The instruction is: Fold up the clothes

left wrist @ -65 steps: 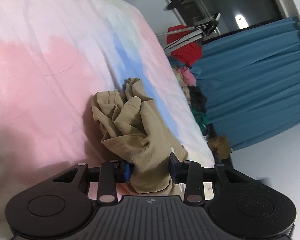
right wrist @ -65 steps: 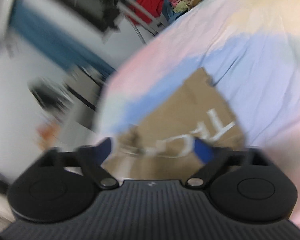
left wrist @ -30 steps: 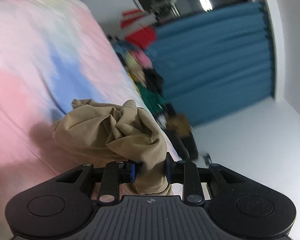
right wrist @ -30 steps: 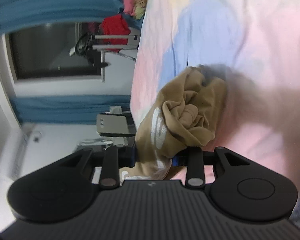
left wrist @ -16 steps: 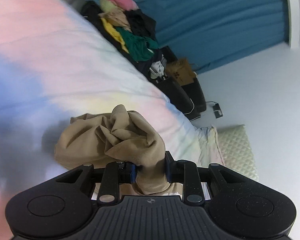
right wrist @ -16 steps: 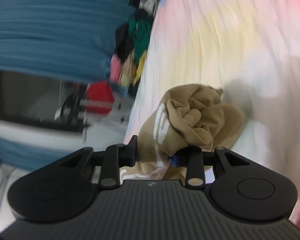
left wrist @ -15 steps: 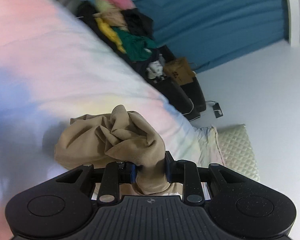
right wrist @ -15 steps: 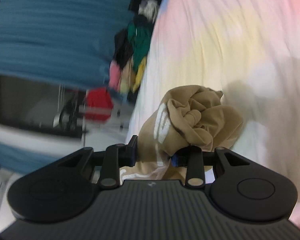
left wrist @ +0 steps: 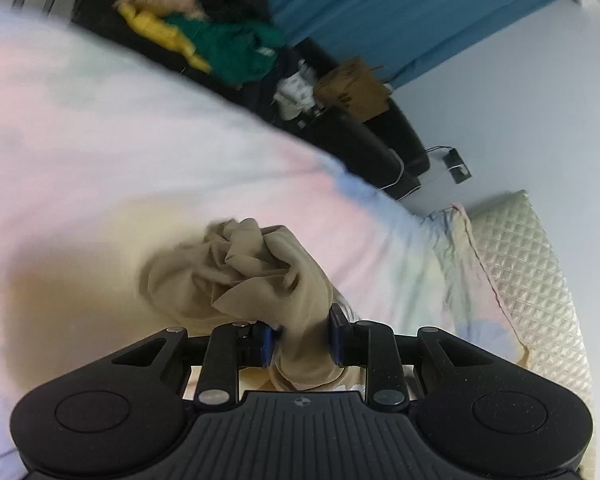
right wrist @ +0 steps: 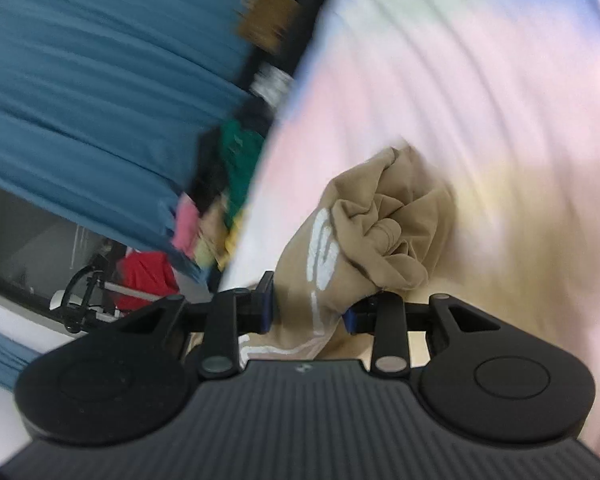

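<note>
A tan garment (left wrist: 244, 276) is bunched in crumpled folds just above the pastel bedsheet (left wrist: 100, 152). My left gripper (left wrist: 300, 340) is shut on one bunch of it, blue pads pressing the cloth from both sides. In the right wrist view the same tan garment (right wrist: 376, 228) shows white lettering on one fold, and my right gripper (right wrist: 308, 308) is shut on another bunch of it. The cloth hangs down behind both sets of fingers, so its lower part is hidden. Both views are blurred by motion.
A heap of clothes (left wrist: 204, 28) in yellow, green, pink and black lies along the bed's far side, before a blue curtain (left wrist: 400, 4). A brown cardboard box (left wrist: 352, 88) and dark bags sit beside it. A quilted cream pillow (left wrist: 536, 280) lies at the right. A red garment (right wrist: 148, 276) hangs on a stand.
Both grippers have swept sideways across the bed with the tan garment still clamped. The pillow and bed corner have come nearer in the left view; the curtain fills more of the right view.
</note>
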Demonstrator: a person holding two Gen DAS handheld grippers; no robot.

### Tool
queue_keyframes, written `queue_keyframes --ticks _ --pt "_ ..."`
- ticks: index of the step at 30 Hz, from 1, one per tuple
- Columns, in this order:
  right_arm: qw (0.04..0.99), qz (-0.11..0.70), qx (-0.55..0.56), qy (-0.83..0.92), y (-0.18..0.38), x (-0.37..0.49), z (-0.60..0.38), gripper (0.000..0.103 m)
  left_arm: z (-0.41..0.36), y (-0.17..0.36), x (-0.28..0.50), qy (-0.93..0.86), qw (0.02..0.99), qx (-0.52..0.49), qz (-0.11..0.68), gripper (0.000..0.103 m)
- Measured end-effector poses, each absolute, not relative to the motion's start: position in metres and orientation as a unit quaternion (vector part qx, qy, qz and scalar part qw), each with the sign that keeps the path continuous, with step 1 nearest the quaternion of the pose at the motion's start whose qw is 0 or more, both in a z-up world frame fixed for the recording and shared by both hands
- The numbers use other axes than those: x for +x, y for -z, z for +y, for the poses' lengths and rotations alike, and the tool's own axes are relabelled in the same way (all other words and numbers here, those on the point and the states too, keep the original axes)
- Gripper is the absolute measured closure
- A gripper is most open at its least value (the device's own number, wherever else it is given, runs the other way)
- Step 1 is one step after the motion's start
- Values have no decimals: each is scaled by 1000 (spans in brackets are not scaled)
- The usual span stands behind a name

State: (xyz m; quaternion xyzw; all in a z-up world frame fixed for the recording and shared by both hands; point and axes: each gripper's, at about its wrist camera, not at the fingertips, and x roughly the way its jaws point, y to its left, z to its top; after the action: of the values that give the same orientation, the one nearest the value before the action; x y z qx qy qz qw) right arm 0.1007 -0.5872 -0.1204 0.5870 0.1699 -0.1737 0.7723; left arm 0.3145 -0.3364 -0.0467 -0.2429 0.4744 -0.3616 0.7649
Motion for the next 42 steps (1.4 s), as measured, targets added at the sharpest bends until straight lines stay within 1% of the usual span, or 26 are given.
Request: queue_keyframes --ticks 3,5,6,7,8,9,12,13,14,18,20,21,22,23,24,25,27,29,33,38,42 --pt "764 190 595 162 155 76 -570 67 -317 92 312 359 752 -260 488 75" --pt "761 201 595 162 169 62 -559 66 -306 112 308 359 755 -251 488 74" --pt "756 209 599 164 176 57 -556 65 -304 117 304 361 761 -237 485 71" --pt "750 215 603 166 182 54 -554 63 -302 121 299 362 769 -218 480 66" --pt "745 220 607 167 185 53 -553 62 -302 121 293 361 780 -192 473 63" --pt "738 225 614 168 185 51 -552 61 -302 118 285 360 792 -166 465 57" --pt "716 250 628 175 177 47 -548 61 -301 105 266 352 815 -100 450 49" --pt "713 266 623 181 170 46 -545 61 -300 97 259 350 818 -87 447 45" --pt "711 281 616 188 161 44 -542 59 -298 88 253 351 820 -79 445 42" --pt "749 307 558 185 114 24 -518 59 -285 40 221 352 837 -57 415 28" --pt "781 298 520 175 83 16 -503 59 -278 12 203 352 847 -48 396 25" --pt "796 294 500 172 68 11 -496 56 -276 -1 194 351 852 -42 386 20" --pt "810 288 481 173 54 4 -488 49 -274 -14 185 350 857 -36 376 15" --pt "826 278 460 173 40 -5 -481 28 -271 -27 176 349 862 -30 366 12" --pt "841 262 439 174 25 -11 -473 9 -269 -41 167 348 867 -24 357 7" --pt "856 249 418 176 11 -18 -466 10 -264 -54 155 348 872 -20 344 3" --pt "879 228 377 179 -14 -33 -451 11 -248 -77 131 349 880 -16 321 0" --pt "896 216 348 172 -35 -44 -436 11 -233 -98 108 350 888 -13 299 0" --pt "919 198 302 158 -61 -68 -406 11 -211 -129 65 347 902 -1 257 0" --pt "945 158 241 153 -76 -99 -367 11 -182 -144 14 346 915 14 208 0" --pt "955 131 212 163 -74 -120 -344 11 -160 -139 -20 347 920 10 180 0"
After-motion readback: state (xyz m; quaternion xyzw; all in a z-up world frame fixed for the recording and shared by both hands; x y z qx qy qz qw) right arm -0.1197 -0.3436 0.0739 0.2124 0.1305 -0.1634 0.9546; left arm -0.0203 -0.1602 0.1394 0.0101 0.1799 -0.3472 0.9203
